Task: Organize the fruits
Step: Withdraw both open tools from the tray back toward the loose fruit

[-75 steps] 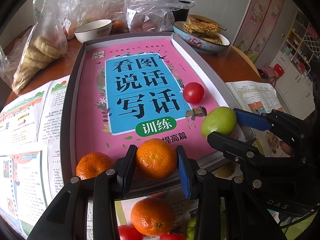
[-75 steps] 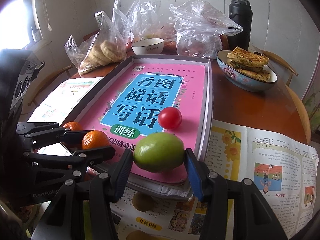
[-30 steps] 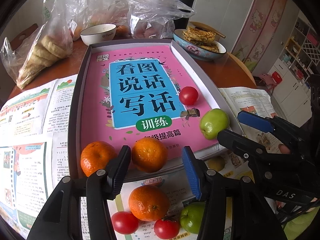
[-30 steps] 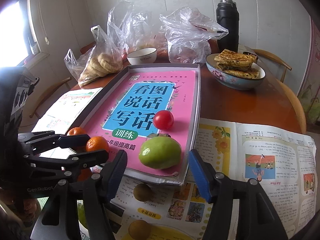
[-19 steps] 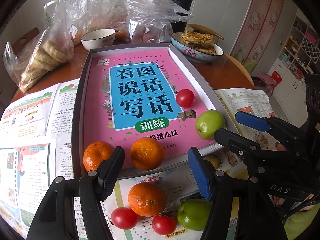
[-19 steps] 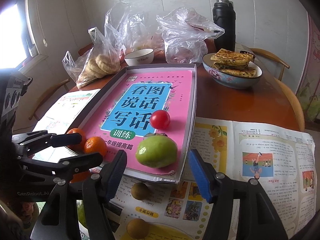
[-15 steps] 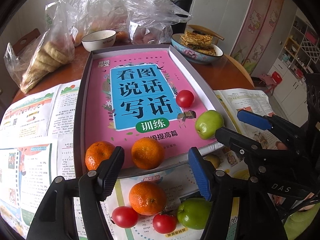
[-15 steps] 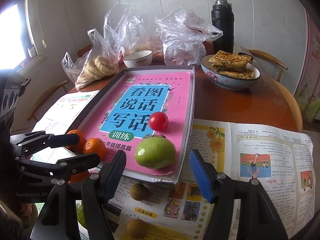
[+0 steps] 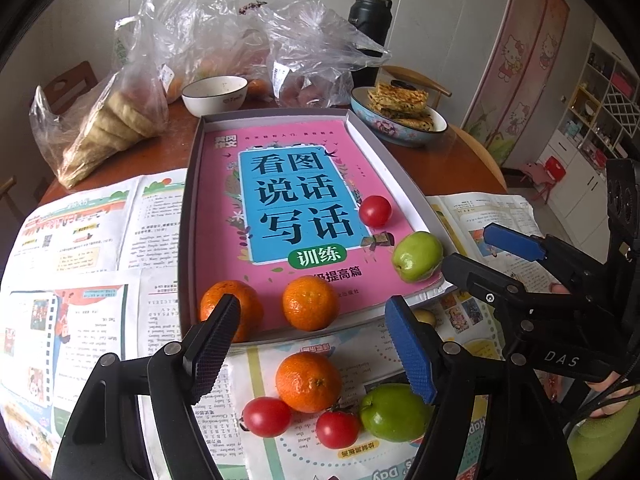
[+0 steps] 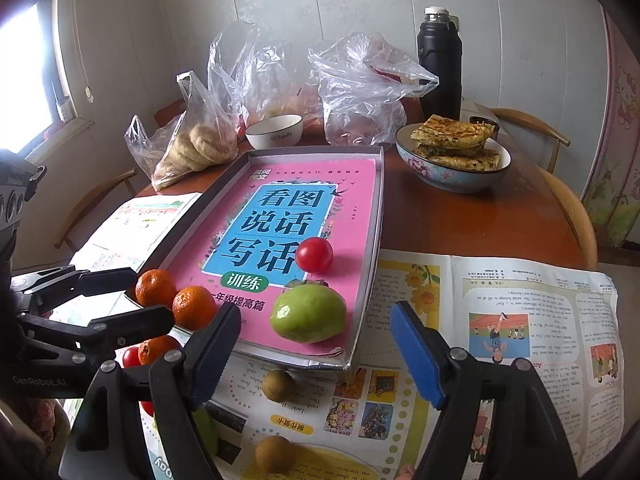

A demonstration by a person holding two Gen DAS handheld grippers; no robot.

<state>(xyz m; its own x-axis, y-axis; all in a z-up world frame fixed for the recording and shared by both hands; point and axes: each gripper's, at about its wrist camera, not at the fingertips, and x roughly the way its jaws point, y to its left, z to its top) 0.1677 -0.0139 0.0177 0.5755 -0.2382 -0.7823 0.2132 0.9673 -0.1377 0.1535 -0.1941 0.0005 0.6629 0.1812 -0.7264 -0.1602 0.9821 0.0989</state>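
Left gripper (image 9: pixel 312 344) jaws opening, empty; round orange mandarin (image 9: pixel 310 308) beyond them, inside grey tray's near rim (image 9: pixel 280 340). Right gripper (image 10: pixel 316 344) jaws opening, clear of glossy green apple (image 10: pixel 308 313).

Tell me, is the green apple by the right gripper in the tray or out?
In. The green apple rests on the pink book inside the tray, near its front corner.

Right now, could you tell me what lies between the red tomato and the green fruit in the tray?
Only bare pink book cover; tomato and green fruit sit apart, per the right wrist view.
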